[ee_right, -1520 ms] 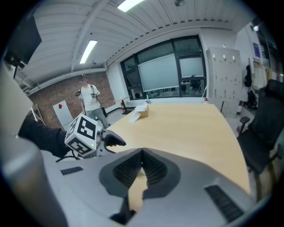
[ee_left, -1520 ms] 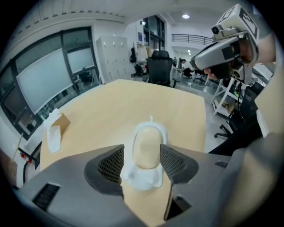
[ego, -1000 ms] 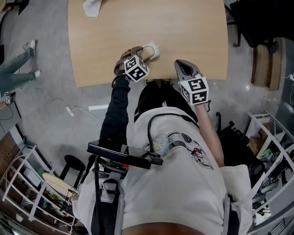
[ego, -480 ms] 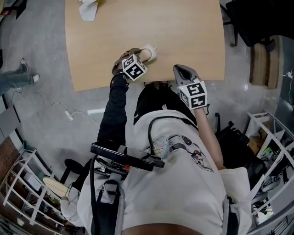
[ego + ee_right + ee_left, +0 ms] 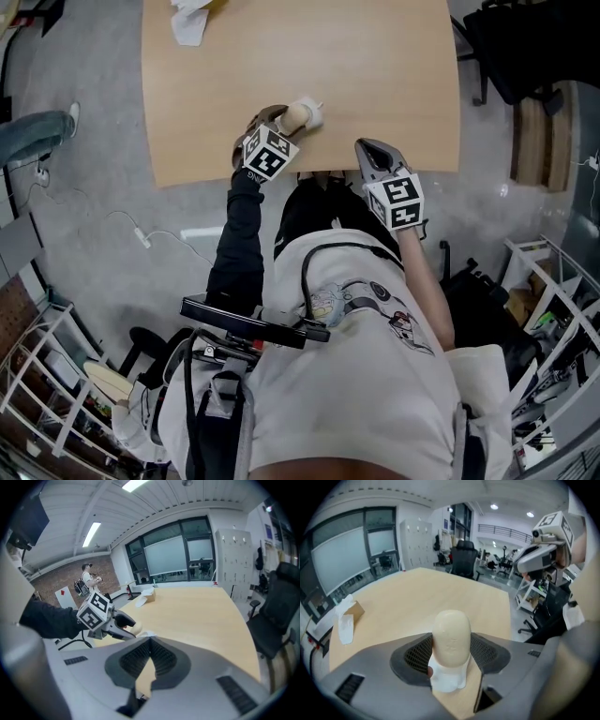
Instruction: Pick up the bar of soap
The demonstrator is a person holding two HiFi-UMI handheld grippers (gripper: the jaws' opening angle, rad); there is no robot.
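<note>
Only its own view shows the left gripper (image 5: pixel 451 645) pinching the soap (image 5: pixel 451 629); right gripper (image 5: pixel 150 642) pressed together.

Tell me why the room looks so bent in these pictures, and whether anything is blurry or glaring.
Left gripper view: the wide lens bows the windows and blackens the corners. The bar of soap up close looks fairly sharp, and the ceiling lights flare white. Right gripper view: the same bending, a bright ceiling strip, and a distant person small and soft. Head view: even light, only faint shadows on the table.

Wooden table (image 5: pixel 375 75) on grey floor (image 5: pixel 94 216), black office chair (image 5: pixel 465 557) beyond.
</note>
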